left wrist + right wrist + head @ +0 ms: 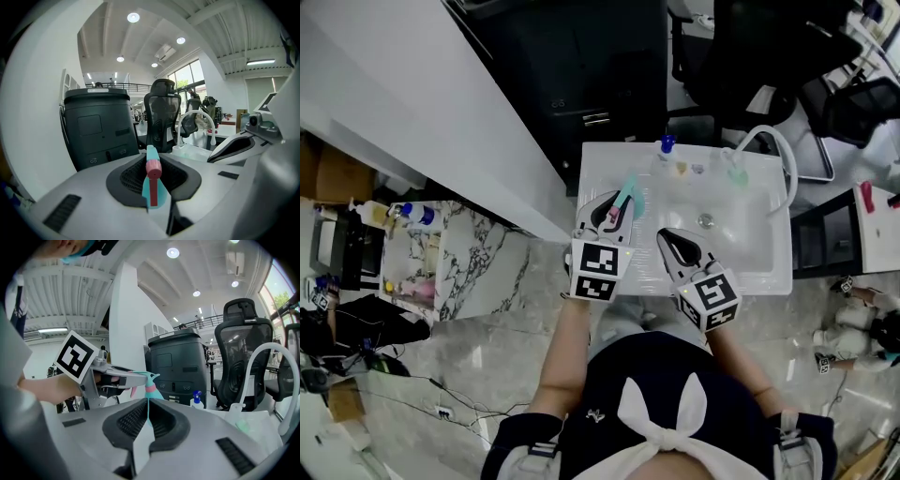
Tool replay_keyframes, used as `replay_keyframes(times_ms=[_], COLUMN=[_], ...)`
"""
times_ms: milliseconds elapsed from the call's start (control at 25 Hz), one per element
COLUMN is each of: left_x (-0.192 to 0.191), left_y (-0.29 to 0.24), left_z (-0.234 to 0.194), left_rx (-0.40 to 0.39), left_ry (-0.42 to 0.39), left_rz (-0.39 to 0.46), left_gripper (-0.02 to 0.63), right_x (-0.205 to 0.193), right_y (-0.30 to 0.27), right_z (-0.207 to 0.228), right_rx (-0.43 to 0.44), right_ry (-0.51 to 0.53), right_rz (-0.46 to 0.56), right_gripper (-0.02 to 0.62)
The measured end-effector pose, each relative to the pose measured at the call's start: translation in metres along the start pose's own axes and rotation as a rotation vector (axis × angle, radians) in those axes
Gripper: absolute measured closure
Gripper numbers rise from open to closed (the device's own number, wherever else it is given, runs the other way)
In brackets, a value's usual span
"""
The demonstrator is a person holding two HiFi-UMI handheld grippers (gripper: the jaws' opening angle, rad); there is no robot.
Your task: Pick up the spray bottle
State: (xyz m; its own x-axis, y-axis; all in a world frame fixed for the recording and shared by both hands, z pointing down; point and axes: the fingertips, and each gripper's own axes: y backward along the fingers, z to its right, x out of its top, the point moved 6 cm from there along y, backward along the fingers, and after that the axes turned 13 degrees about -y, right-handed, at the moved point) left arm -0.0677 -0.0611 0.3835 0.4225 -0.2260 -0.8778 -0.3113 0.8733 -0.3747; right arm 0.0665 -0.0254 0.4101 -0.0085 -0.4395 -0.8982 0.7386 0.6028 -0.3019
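- Left gripper (151,161) was pinching the spray bottle (152,187), teal head and pink nozzle poking out between the jaws.
- Right gripper (147,404) had its jaws pressed together on nothing, sitting just beside the left one.
- Both hung over the near edge of the white sink (750,258), with the bottle held above its left side.
- Farther back were a curved white faucet (196,111) and a small blue-capped bottle (666,145) on the rim, then a dark bin (98,126) and a black office chair (161,117).
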Motion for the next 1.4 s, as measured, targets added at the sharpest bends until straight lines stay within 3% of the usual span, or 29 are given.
replay_keyframes(times_ms=[600, 1400], left_x=[0.014, 0.003], left_y=[0.038, 0.072], left_z=[0.017, 0.020], left_rx=[0.051, 0.118], left_ry=[0.031, 0.040], left_rz=[0.045, 0.017], left_gripper=[0.523, 0.523], right_x=[0.012, 0.008], right_y=[0.012, 0.016], right_z=[-0.002, -0.011], right_rx=[0.010, 0.046], right_ry=[0.018, 0.032], right_rz=[0.054, 0.062], right_gripper=[0.569, 0.569])
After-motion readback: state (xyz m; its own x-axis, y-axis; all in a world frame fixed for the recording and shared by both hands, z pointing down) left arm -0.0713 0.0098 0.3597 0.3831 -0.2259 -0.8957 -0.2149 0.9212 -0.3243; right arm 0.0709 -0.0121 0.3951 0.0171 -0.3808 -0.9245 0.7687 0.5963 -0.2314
